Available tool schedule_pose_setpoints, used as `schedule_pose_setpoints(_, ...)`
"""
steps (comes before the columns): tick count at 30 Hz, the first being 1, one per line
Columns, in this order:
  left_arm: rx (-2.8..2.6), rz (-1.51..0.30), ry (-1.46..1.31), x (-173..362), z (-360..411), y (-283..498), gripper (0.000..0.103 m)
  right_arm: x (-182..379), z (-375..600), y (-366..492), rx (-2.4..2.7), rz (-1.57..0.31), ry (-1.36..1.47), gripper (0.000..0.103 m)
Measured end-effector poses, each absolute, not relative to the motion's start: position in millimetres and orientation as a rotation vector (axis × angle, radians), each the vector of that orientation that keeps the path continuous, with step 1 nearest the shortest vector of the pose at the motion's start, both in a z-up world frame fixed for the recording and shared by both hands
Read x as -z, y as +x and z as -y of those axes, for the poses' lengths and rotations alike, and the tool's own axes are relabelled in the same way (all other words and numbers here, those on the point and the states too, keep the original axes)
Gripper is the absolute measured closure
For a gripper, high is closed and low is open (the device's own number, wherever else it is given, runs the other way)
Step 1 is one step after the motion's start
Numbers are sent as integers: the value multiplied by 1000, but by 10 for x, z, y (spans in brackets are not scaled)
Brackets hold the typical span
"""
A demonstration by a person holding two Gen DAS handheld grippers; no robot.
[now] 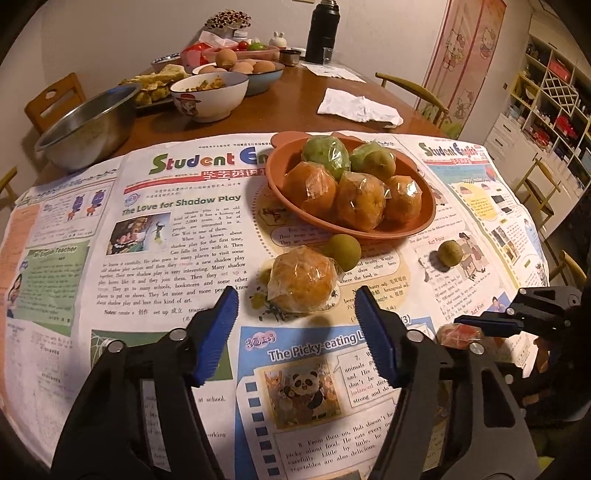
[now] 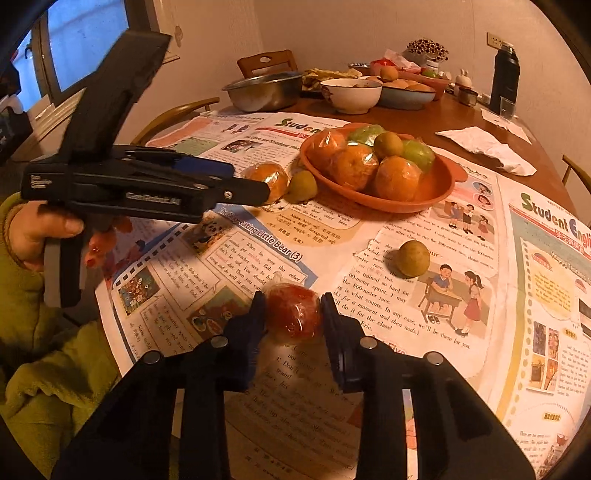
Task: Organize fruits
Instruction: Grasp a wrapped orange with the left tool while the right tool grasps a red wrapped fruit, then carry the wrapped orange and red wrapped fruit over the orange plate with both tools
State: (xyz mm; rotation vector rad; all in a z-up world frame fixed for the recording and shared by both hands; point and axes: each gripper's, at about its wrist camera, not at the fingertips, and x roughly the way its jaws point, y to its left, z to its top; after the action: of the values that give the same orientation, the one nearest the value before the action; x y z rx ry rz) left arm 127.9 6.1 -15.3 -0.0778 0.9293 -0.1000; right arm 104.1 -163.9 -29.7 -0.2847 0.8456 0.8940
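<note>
An orange-brown plate (image 1: 424, 221) (image 2: 439, 192) on the newspaper holds several wrapped oranges and green fruits. A wrapped orange (image 1: 301, 278) (image 2: 267, 177) lies just in front of it, next to a small green fruit (image 1: 343, 251) (image 2: 302, 185). Another small green fruit (image 1: 448, 253) (image 2: 413, 258) lies alone to the right. My left gripper (image 1: 295, 314) is open, its fingertips just short of the wrapped orange. My right gripper (image 2: 293, 314) is shut on a wrapped red fruit (image 2: 293, 312) (image 1: 458, 334), near the table's front edge.
The newspaper (image 1: 166, 240) covers the near half of the wooden table. Behind stand a steel bowl (image 1: 88, 129), a white bowl (image 1: 208, 94), a bowl of eggs (image 1: 255, 72), food plates, a black flask (image 1: 323, 31) and a crumpled tissue (image 1: 358, 107). Chairs surround the table.
</note>
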Motion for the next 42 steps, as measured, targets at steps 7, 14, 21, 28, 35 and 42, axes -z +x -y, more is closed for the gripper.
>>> schedule_pose_setpoints(7,122,-942,-78,200,-60,1389,63,265,1665,1057,-892,-840,-266,73)
schedule_pose_setpoints(14,140,-950,-89,244,-58,1460,69,231,1698,1065,-888,-834,-248,74)
schedule_pose_setpoints(21,152,-934,-106,180,-89,1399,71,161,1770,1131,-874,-818,-222,74)
schedule_pose_setpoints(28,149,-882,-110,-44,-124,1343,71,33,1849,1254,-846,-779,-202,74)
schedule_pose_setpoints(35,143,-855,-95,-198,-132,1431,71,-127,1904,1421,-815,-730,-189,74)
schedule_pose_setpoints(42,155,-853,-82,-274,-96,1617,71,-230,1884,1569,-806,-705,-190,74)
